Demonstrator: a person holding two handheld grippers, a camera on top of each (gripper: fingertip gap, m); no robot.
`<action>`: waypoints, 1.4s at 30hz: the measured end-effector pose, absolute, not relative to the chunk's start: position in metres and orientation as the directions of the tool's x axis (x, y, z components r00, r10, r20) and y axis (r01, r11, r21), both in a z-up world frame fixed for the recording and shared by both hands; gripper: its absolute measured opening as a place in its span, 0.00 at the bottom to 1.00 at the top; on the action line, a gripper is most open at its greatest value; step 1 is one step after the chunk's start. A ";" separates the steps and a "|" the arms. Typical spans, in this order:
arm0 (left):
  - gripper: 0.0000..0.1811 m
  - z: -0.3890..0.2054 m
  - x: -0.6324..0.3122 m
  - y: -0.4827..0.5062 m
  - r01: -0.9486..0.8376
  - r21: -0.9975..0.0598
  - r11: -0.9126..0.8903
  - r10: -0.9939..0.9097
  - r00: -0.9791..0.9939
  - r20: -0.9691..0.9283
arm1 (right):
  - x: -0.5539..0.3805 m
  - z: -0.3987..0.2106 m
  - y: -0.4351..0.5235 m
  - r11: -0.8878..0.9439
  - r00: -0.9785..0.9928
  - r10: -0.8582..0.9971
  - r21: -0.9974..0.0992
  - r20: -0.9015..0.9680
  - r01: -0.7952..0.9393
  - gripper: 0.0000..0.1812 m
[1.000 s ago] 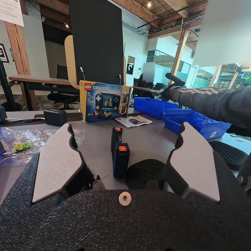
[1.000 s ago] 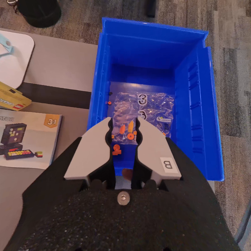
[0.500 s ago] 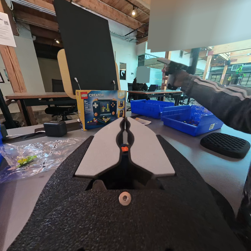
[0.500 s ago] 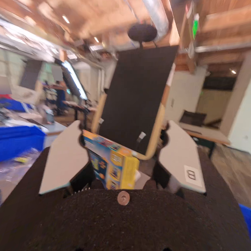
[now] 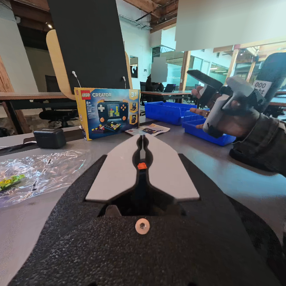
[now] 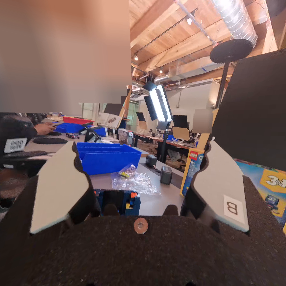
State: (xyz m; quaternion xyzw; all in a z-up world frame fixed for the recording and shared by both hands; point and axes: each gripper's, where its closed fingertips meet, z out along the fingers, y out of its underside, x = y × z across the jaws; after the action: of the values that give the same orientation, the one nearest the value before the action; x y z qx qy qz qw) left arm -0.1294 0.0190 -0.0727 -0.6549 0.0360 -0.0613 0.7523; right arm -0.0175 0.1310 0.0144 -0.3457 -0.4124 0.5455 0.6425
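My left gripper [image 5: 142, 137] pinches the studded navy brick model [image 5: 141, 173] over the grey table [image 5: 209, 162]; my right gripper [image 6: 140, 144] gapes empty.

Only the right wrist view shows the model's [image 6: 119, 202] broad face, beside crinkled clear plastic bag [image 6: 133, 182]; the glossy cardboard box [image 5: 108, 113] shows in both.

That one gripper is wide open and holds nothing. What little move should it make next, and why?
Probably ease the right gripper down toward the dark blue brick model. Its jaws are open and empty, the model sits low in its view, and the left gripper is shut on it.
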 end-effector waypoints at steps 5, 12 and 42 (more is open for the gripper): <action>0.15 -0.100 -0.128 0.030 -0.004 -0.999 -0.037 -0.133 0.991 0.001 | -0.045 -0.041 0.113 0.303 0.018 0.952 -0.932 0.305 -0.199 0.79; 0.65 -0.132 -0.123 0.067 -0.082 -0.981 -0.178 -0.079 0.994 -0.069 | -0.062 -0.066 0.094 0.421 -0.241 0.870 -0.902 0.431 -0.091 0.00; 0.33 -0.183 -0.118 0.053 -0.366 -0.862 -0.351 -0.351 0.905 -0.241 | -0.110 -0.135 0.045 0.287 -0.286 0.917 -0.958 0.280 -0.017 0.23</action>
State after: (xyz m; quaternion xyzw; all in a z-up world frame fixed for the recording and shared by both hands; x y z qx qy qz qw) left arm -0.1179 0.0531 -0.1833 -0.8220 0.2179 0.0072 0.5261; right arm -0.1101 0.0449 -0.1345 -0.3513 -0.6402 0.4828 0.4834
